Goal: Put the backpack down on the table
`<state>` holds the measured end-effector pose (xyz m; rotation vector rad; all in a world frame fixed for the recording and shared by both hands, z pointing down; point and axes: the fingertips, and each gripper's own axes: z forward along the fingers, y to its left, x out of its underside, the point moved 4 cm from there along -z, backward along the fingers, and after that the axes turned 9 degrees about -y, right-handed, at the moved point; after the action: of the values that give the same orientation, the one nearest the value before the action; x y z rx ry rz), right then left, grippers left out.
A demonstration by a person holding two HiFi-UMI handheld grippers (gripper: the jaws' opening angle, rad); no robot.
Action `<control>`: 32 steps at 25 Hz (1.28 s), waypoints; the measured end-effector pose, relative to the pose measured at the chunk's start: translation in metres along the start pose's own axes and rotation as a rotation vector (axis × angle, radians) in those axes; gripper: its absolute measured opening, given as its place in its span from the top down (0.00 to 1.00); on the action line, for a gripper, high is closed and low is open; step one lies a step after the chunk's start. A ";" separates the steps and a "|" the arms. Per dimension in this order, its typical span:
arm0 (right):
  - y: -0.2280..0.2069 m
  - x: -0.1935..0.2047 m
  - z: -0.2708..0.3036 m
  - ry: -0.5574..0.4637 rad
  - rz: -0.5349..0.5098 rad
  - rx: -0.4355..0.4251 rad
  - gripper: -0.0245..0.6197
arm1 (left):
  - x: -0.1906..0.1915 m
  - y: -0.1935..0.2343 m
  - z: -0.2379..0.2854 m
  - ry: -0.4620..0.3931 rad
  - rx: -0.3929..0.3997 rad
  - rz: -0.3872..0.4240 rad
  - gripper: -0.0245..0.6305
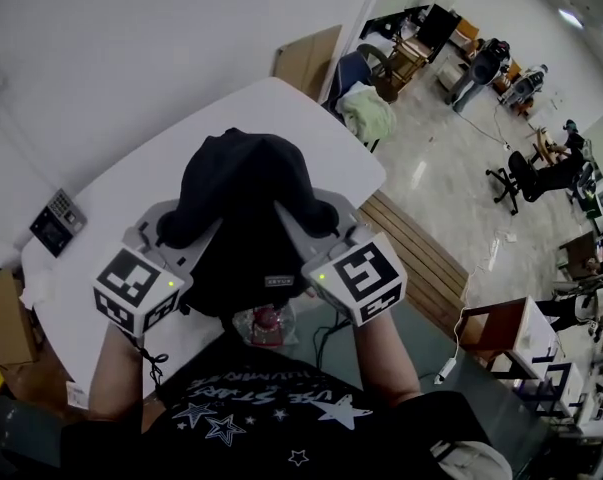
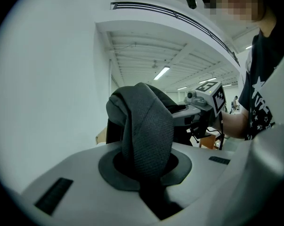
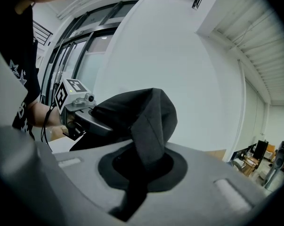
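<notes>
A black backpack (image 1: 243,218) hangs between my two grippers over the near part of the white table (image 1: 121,183). I cannot tell whether its bottom touches the table. My left gripper (image 1: 173,230) is shut on a fold of the backpack's dark fabric (image 2: 146,135), which fills the gap between the jaws of the left gripper (image 2: 144,173). My right gripper (image 1: 316,218) is shut on another fold of the fabric (image 3: 153,119), pinched at the right gripper (image 3: 142,168). A clear bottle (image 1: 266,323) shows at the backpack's near side.
A small dark keypad device (image 1: 58,221) lies on the table's left part. A cardboard box (image 1: 6,318) stands left of the table, a slatted wooden bench (image 1: 421,258) to its right. A chair with pale green cloth (image 1: 366,108) stands beyond the far corner.
</notes>
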<state>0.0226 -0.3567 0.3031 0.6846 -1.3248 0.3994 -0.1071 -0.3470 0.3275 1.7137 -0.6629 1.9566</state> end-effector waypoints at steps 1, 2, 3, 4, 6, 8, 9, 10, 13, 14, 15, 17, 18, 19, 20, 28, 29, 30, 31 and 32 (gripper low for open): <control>-0.004 -0.002 0.004 -0.007 0.005 -0.001 0.93 | -0.002 0.005 0.002 -0.004 -0.003 0.008 0.88; -0.008 -0.003 0.008 -0.015 0.008 -0.001 0.93 | -0.004 0.010 0.004 -0.008 -0.008 0.016 0.88; -0.011 -0.004 0.013 -0.025 0.009 0.000 0.93 | -0.005 0.016 0.006 -0.013 -0.015 0.023 0.88; -0.015 -0.005 0.018 -0.035 0.009 0.001 0.94 | -0.006 0.022 0.008 -0.019 -0.022 0.030 0.88; -0.022 -0.005 0.031 -0.053 0.009 0.006 0.94 | -0.007 0.037 0.012 -0.028 -0.037 0.045 0.88; -0.028 -0.003 0.047 -0.063 0.013 0.010 0.93 | -0.005 0.053 0.016 -0.030 -0.049 0.062 0.88; -0.030 -0.002 0.055 -0.066 0.014 0.010 0.93 | -0.003 0.060 0.016 -0.028 -0.055 0.068 0.88; -0.031 0.000 0.062 -0.067 0.016 0.009 0.93 | -0.002 0.067 0.017 -0.023 -0.061 0.072 0.88; -0.034 0.004 0.083 -0.067 0.019 -0.001 0.93 | 0.005 0.086 0.016 -0.010 -0.079 0.072 0.88; -0.033 0.007 0.091 -0.065 0.020 -0.005 0.93 | 0.009 0.092 0.015 -0.007 -0.085 0.067 0.88; -0.032 0.011 0.099 -0.061 0.024 -0.009 0.93 | 0.014 0.099 0.014 -0.003 -0.091 0.058 0.88; -0.026 0.020 0.112 -0.053 0.032 -0.021 0.93 | 0.026 0.109 0.009 0.004 -0.104 0.035 0.88; -0.024 0.022 0.117 -0.052 0.029 -0.026 0.93 | 0.030 0.113 0.007 0.003 -0.111 0.024 0.88; -0.023 0.023 0.120 -0.050 0.020 -0.031 0.93 | 0.033 0.115 0.006 -0.002 -0.116 0.014 0.88; -0.023 0.023 0.123 -0.048 0.007 -0.033 0.93 | 0.034 0.117 0.006 -0.008 -0.121 0.007 0.88; -0.030 0.039 0.133 -0.046 0.018 -0.021 0.93 | 0.049 0.128 0.016 -0.051 -0.120 0.016 0.88; -0.031 0.041 0.132 -0.052 0.027 -0.021 0.93 | 0.050 0.127 0.018 -0.059 -0.117 0.025 0.88; -0.031 0.043 0.130 -0.058 0.037 -0.022 0.93 | 0.052 0.125 0.019 -0.068 -0.114 0.029 0.88; -0.031 0.045 0.129 -0.066 0.046 -0.025 0.93 | 0.053 0.125 0.019 -0.078 -0.112 0.028 0.88; -0.031 0.046 0.129 -0.075 0.050 -0.028 0.93 | 0.054 0.125 0.019 -0.087 -0.112 0.023 0.88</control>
<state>-0.0440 -0.4701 0.3522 0.6493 -1.4188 0.3982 -0.1768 -0.4550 0.3756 1.7381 -0.8109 1.8318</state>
